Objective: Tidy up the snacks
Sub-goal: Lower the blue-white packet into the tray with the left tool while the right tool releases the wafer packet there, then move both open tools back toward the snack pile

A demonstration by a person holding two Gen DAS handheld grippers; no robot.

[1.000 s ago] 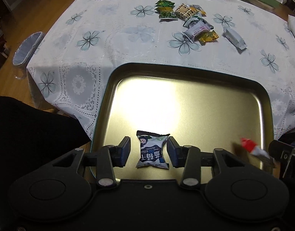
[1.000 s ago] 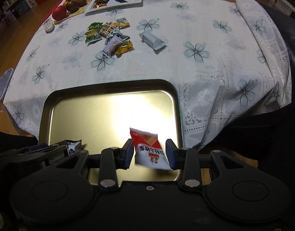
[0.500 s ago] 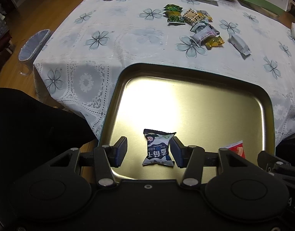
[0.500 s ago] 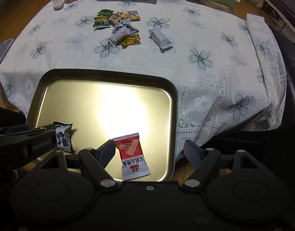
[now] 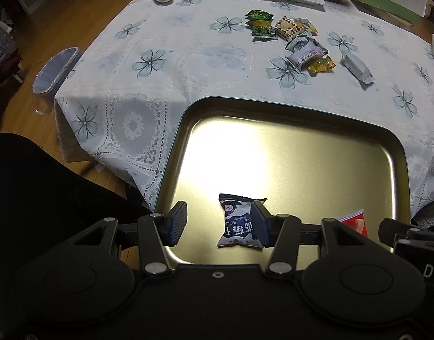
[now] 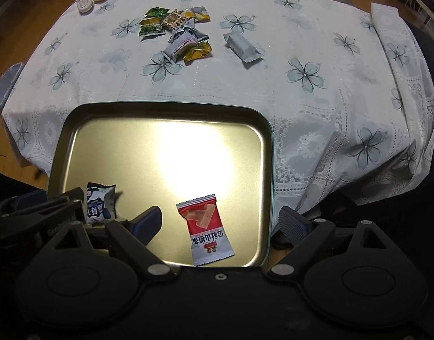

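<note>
Red packet [image 6: 207,228] dropped from the opening right jaws; two packets on tray [image 6: 269,170], left jaws released.

The tabletop [image 6: 316,42] wears white lace cloth printed with grey-blue flowers. The tray [image 6: 269,170] is shiny gold metal, teal-edged. One packet [image 6: 207,229] is red over white — the other packet [image 5: 239,222] dark blue and white.

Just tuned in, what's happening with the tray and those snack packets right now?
Two packets lie in the metal tray. The right gripper is opening over the red packet, which lies free between its jaws. The left gripper stands open around the blue-and-white packet. A pile of snacks waits on the tablecloth.
</note>
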